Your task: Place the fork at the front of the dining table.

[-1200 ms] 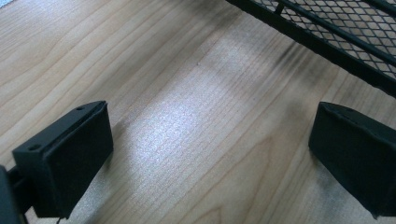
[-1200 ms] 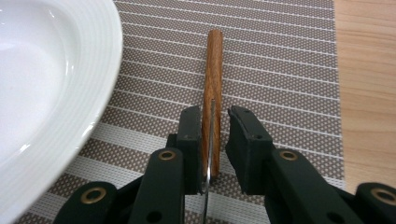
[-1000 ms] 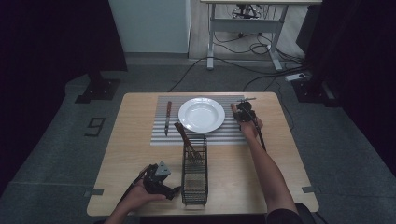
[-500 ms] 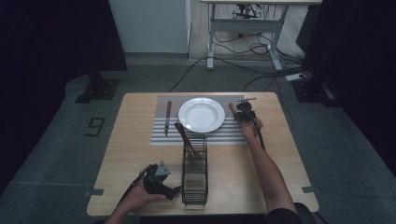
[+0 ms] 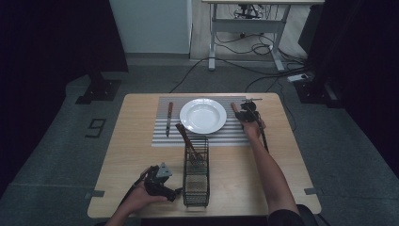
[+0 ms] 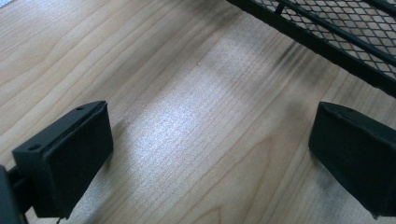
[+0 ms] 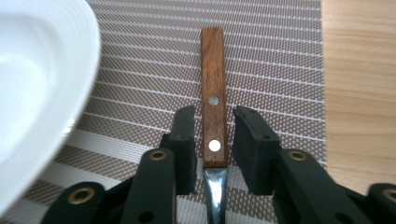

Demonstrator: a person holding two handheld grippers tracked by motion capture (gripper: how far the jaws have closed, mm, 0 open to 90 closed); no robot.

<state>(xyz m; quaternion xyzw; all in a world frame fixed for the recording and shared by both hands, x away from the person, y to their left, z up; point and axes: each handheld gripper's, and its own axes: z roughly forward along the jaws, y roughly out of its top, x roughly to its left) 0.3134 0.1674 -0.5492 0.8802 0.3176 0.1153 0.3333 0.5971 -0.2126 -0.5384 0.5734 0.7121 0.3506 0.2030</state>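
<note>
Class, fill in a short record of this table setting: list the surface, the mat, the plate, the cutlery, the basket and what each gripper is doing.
surface: wooden table
mat: striped placemat, at the far middle of the table
plate: white plate, on the mat
knife: wooden-handled knife, on the mat left of the plate
utensil: wooden-handled utensil, flat on the mat right of the plate
basket: black wire basket, utensils standing in it
left gripper: left gripper, open over bare table beside the basket
right gripper: right gripper, jaws just opening, handle between them with gaps on both sides
</note>
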